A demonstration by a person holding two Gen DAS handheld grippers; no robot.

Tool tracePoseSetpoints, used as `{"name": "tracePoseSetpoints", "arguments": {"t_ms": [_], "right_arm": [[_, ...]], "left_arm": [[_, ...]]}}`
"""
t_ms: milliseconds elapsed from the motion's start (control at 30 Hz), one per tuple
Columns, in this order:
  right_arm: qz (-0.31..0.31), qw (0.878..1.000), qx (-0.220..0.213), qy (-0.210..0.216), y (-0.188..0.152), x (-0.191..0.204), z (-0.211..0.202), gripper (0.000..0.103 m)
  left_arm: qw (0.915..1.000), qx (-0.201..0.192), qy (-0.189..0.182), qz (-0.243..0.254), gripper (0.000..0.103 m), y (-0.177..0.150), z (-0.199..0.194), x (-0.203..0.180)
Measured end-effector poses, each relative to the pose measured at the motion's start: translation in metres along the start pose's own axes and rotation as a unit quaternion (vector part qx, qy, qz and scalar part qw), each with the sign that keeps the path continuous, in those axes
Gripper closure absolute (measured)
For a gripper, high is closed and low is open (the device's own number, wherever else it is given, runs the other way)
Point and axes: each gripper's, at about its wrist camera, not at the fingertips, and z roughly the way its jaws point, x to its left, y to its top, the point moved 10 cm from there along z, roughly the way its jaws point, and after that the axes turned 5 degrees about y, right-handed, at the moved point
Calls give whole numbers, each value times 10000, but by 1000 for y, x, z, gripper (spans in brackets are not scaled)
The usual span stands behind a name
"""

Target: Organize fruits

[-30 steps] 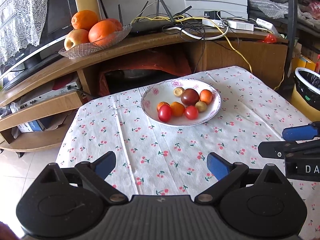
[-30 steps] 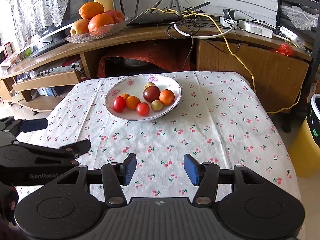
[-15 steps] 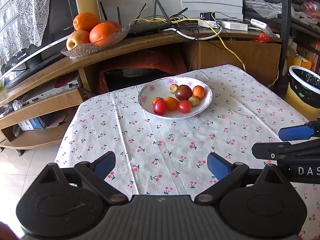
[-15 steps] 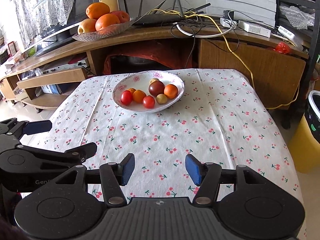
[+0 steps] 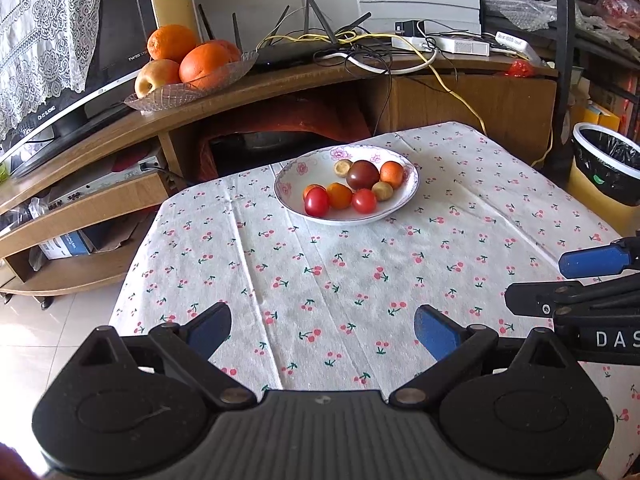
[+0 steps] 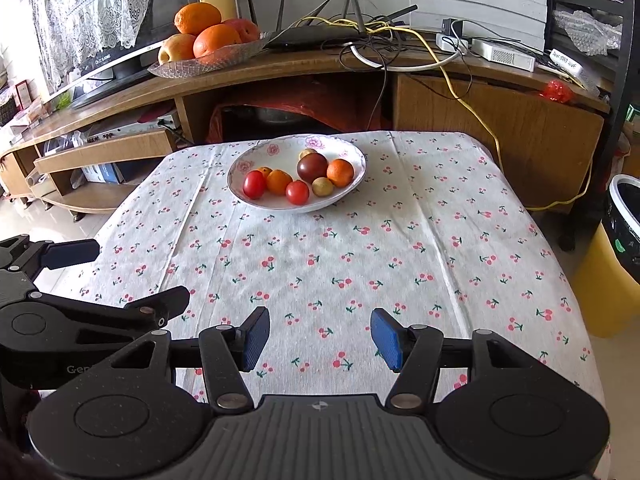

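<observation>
A white flowered bowl (image 5: 404, 204) (image 6: 256, 160) sits at the far side of the cherry-print tablecloth (image 5: 320, 272) (image 6: 360, 264). It holds several small fruits: red tomatoes (image 5: 317, 201) (image 6: 297, 192), small oranges (image 5: 391, 173) (image 6: 340, 172), a dark plum-coloured one (image 5: 362, 175) (image 6: 312, 167) and small tan ones (image 5: 382, 191). My left gripper (image 5: 322, 330) is open and empty over the near cloth. My right gripper (image 6: 319, 336) is open and empty beside it; it also shows in the left wrist view (image 5: 576, 280).
A glass dish of oranges and an apple (image 5: 188, 68) (image 6: 208, 44) stands on the wooden TV stand (image 5: 280, 84) behind the table, with a router and tangled cables (image 6: 360, 40). A yellow bin with a black liner (image 5: 608, 176) (image 6: 616, 240) stands right of the table.
Both grippers have pulled back from the bowl, which now looks smaller and farther away. Both stay open and empty.
</observation>
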Motion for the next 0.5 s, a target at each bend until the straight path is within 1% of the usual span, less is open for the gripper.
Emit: {"name": "tracePoseSetpoints", "arguments": {"t_ms": [300, 500], "right_arm": [[5, 10000, 39, -9, -5, 1, -3, 50], [-16, 10000, 55, -6, -8, 2, -3, 50]], "left_arm": [[9999, 75, -15, -72, 0, -6, -2, 0], [9999, 107, 1, -27, 0, -9, -3, -2]]}}
